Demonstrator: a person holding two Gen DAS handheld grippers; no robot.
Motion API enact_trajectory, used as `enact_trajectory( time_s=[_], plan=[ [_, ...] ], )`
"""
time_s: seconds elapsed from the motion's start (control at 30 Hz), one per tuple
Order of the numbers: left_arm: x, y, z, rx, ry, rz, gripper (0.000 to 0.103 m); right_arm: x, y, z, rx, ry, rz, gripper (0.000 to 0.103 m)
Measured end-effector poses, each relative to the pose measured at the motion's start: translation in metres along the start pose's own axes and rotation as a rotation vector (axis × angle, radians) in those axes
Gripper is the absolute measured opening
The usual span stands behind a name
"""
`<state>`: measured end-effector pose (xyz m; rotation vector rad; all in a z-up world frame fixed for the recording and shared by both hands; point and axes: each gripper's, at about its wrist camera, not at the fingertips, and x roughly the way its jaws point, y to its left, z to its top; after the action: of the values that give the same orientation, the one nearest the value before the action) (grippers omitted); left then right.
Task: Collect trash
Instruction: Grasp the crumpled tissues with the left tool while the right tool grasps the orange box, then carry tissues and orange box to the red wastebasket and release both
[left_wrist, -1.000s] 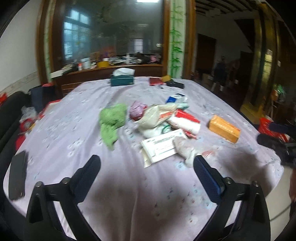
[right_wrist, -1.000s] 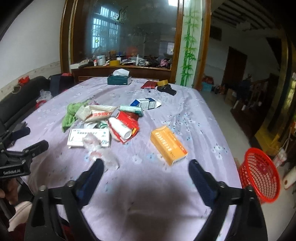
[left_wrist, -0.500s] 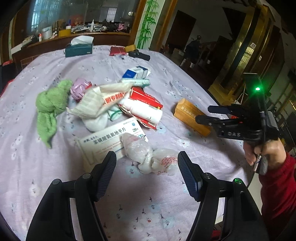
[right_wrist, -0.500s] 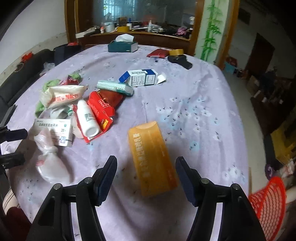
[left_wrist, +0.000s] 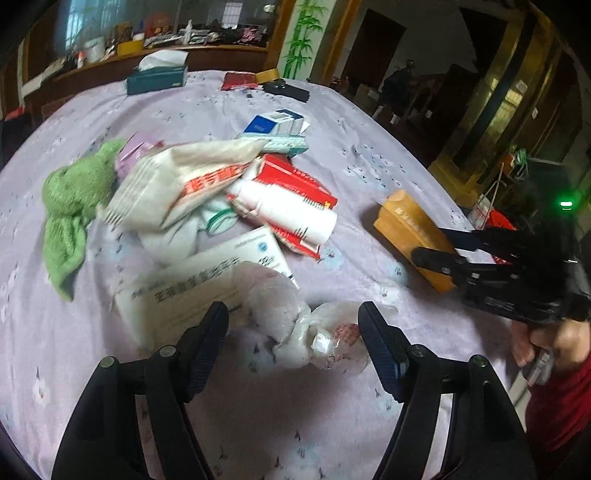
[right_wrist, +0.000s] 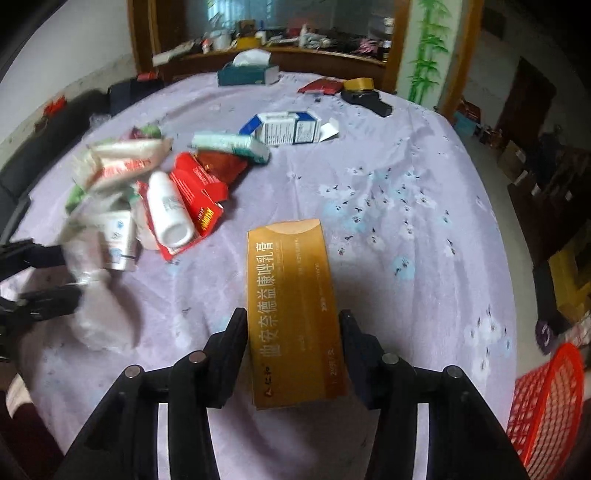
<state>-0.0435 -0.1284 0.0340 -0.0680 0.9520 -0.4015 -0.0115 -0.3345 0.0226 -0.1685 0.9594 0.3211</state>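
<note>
Tablecloth (right_wrist: 406, 155): pale lilac, printed with small white and blue blossoms and dark flecks. Carton (right_wrist: 291, 314) on the tablecloth: golden orange, white characters. Bottle (right_wrist: 168, 210) left of the carton: white, lying on a red wrapper (right_wrist: 195, 184). Cloth (left_wrist: 70, 206): green. Tissue box (right_wrist: 247, 74) beyond the carton: dark teal. Basket (right_wrist: 546, 410) right of the carton: red mesh.

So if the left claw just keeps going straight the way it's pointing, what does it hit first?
Most likely the crumpled clear plastic bag, which lies between the opening fingers of the left claw, with the white medicine box just beyond. Depth is hard to judge here.
</note>
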Motion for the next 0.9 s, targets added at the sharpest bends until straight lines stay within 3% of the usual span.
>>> enact_trajectory(
  time_s=[0.17,0.27,0.4,0.7,0.9],
  plan=[
    [0.016,-0.019,0.005,0.048,0.015,-0.022,0.071,-0.022,0.000,-0.009,0.058,-0.061,0.022,0.053],
    [0.026,-0.029,0.006,0.080,0.028,-0.027,0.053,-0.031,-0.003,-0.015,0.094,-0.082,0.026,0.053],
    [0.034,-0.034,0.009,0.097,0.019,-0.026,0.047,-0.041,-0.009,-0.020,0.124,-0.107,0.022,0.053],
    [0.010,-0.071,0.023,0.194,-0.048,-0.027,0.047,-0.083,-0.033,-0.041,0.212,-0.199,0.005,0.053],
    [-0.006,-0.136,0.048,0.328,-0.093,-0.106,0.047,-0.131,-0.075,-0.070,0.335,-0.281,-0.049,0.053]
  ],
)
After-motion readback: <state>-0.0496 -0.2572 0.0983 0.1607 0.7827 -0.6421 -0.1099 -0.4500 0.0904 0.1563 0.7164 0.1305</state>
